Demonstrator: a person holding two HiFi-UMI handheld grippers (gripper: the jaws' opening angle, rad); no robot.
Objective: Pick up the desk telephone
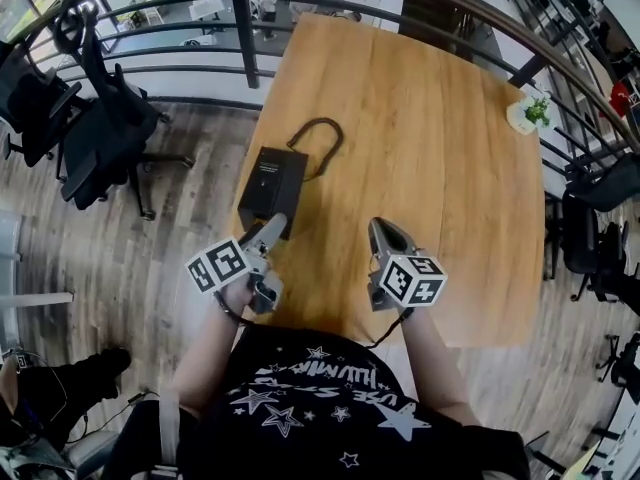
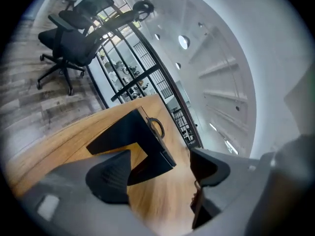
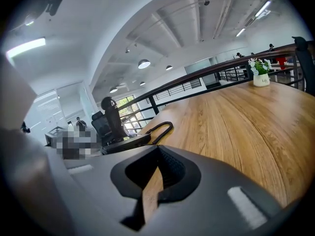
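Observation:
The black desk telephone [image 1: 271, 186] lies flat near the left edge of the wooden table [image 1: 430, 148], its coiled cord [image 1: 318, 138] looping behind it. My left gripper [image 1: 268, 240] hovers just short of the phone's near end, open and tilted sideways. In the left gripper view the telephone [image 2: 133, 141] sits just ahead of the spread left gripper [image 2: 157, 173], with only table wood between the pads. My right gripper [image 1: 385, 236] hangs over bare table to the phone's right, shut and empty. Past the right gripper [image 3: 155, 176], the telephone [image 3: 125, 142] and its cord [image 3: 160, 130] lie to the left.
A small potted plant [image 1: 533, 113] stands at the table's far right corner. A dark railing [image 1: 245, 28] runs behind the table. Black office chairs [image 1: 95, 118] stand on the wood floor to the left. The table's left edge is close beside the phone.

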